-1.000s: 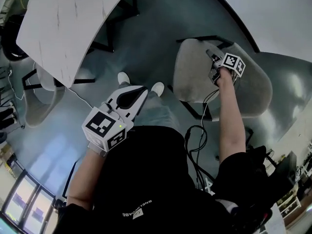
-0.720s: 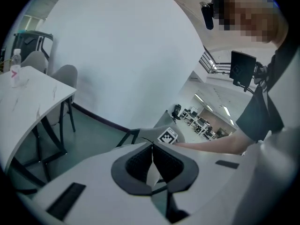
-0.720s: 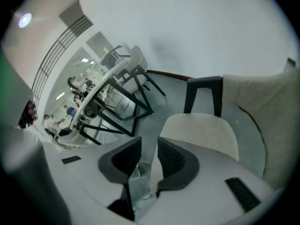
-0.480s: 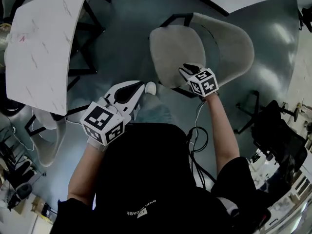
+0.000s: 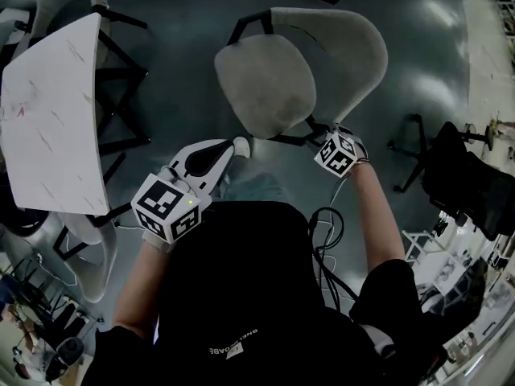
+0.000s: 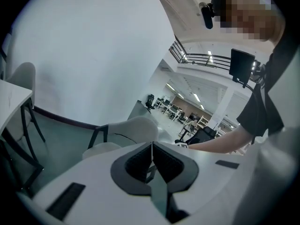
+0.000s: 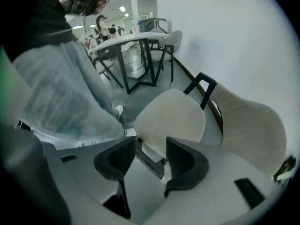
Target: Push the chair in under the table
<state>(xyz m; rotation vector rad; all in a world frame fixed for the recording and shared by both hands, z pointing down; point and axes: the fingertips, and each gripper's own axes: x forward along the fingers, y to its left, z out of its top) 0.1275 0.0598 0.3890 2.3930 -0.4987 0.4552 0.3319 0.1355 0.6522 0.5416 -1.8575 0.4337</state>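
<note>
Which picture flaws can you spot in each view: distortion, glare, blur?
Head view: wide-angle distortion curves the table; glare on the floor. Left gripper view: dark corners, mosaic patch top right. Right gripper view: smeared dark left side, chair sharp.

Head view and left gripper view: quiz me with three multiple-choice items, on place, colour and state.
1. In the head view, the table lies: A) left of the chair; B) right of it; C) over its seat.
2. The chair's seat is: A) red; B) pale beige; C) blue.
3. The jaws of the left hand-held gripper are: A) wide apart; B) clamped on the chair; C) shut, empty.
Answers: A, the white top shows at the picture's left; B, seat and back look pale beige; C, its jaws meet with nothing between.
</note>
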